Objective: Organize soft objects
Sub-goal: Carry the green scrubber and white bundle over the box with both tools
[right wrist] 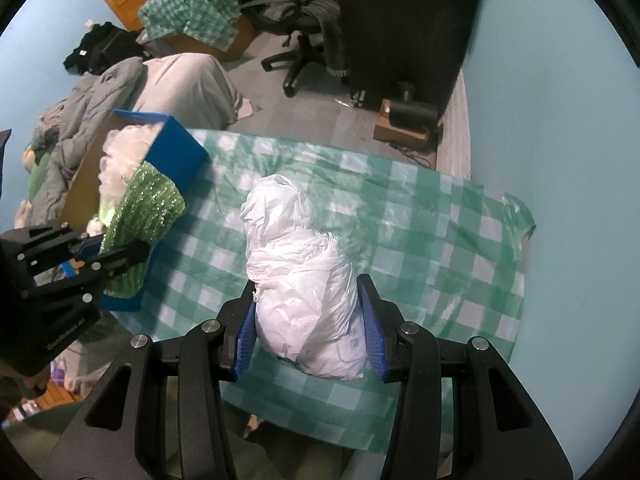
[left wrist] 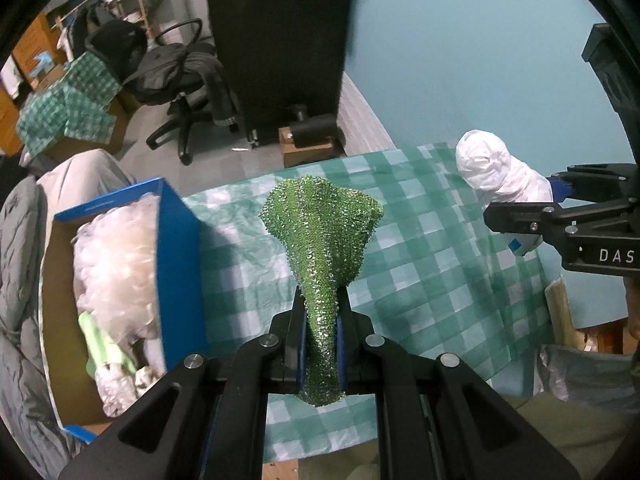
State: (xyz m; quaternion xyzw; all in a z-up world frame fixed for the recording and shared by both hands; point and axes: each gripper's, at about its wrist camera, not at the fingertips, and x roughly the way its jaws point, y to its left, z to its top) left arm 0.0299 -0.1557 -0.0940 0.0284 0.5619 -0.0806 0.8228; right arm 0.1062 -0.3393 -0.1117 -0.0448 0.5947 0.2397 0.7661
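Left wrist view: left hand-held gripper (left wrist: 322, 344) pinches the green sparkly cloth (left wrist: 324, 248) beside the blue box (left wrist: 180, 264); right hand-held gripper (right wrist: 310, 320) clasps the white plastic bag (right wrist: 304, 280) above the checkered counter (right wrist: 440, 248).

Office chair (left wrist: 182, 92), black cabinet (left wrist: 280, 40), grey bedding (right wrist: 120, 92)
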